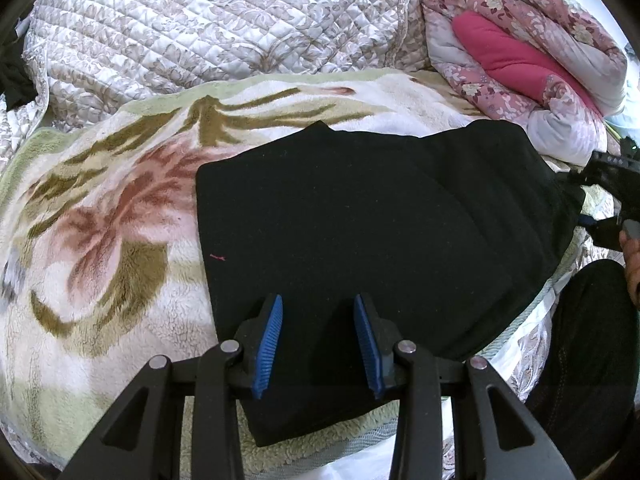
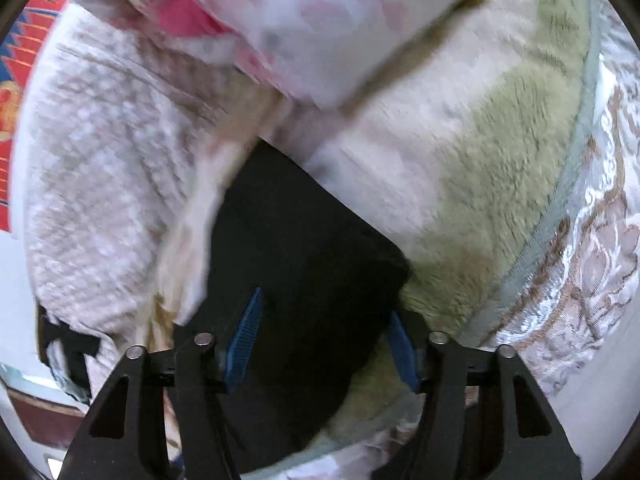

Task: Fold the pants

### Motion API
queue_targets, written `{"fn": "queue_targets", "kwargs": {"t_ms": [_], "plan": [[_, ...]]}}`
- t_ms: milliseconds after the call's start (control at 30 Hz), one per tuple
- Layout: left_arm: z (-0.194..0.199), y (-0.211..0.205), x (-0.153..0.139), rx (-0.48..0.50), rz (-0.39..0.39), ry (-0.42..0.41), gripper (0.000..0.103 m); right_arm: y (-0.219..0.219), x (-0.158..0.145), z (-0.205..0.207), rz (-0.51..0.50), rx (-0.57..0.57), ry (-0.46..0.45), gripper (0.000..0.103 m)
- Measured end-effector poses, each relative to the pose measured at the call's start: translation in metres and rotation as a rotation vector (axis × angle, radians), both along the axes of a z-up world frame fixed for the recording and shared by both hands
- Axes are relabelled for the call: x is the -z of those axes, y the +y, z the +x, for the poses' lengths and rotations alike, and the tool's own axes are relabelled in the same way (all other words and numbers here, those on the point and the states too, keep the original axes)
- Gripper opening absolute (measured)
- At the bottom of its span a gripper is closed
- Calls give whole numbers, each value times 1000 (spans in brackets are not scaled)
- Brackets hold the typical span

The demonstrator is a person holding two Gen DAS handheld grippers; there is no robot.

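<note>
The black pants (image 1: 372,232) lie folded into a thick rectangle on a fleece blanket (image 1: 100,240) with a leaf and flower print. My left gripper (image 1: 318,340) is open just above the near edge of the pants, with its blue pads (image 1: 268,344) apart and nothing between them. My right gripper (image 2: 320,340) is open over the end of the pants (image 2: 304,264), with black cloth lying between its blue pads (image 2: 244,340). The right wrist view is blurred. The right gripper also shows in the left wrist view at the far right edge (image 1: 612,200).
A quilted grey-white bedspread (image 1: 200,28) lies behind the blanket. A rolled pink floral quilt (image 1: 528,60) sits at the back right. A dark-clothed leg (image 1: 588,340) is at the right. A shiny patterned bedcover (image 2: 592,280) edges the blanket.
</note>
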State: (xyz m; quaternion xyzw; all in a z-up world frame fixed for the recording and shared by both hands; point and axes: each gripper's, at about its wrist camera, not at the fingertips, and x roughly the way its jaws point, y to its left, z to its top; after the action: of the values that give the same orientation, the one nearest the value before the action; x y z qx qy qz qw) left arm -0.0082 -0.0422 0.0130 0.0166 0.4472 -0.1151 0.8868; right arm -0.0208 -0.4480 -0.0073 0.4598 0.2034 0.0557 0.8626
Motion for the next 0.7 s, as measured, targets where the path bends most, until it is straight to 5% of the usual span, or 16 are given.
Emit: {"fn": "queue_targets", "kwargs": {"t_ms": [200,367,700], "plan": [[0,3,1,3,-2,-2,40,-3,6,28,24,-41,81,44],[0,5,0,-1,-11,4,40,12,-23,15,-61,-44,-37,22],[1,31,-12,-94,-60,-12,40,107,-103,-1,-298,-297,-252,21]]}}
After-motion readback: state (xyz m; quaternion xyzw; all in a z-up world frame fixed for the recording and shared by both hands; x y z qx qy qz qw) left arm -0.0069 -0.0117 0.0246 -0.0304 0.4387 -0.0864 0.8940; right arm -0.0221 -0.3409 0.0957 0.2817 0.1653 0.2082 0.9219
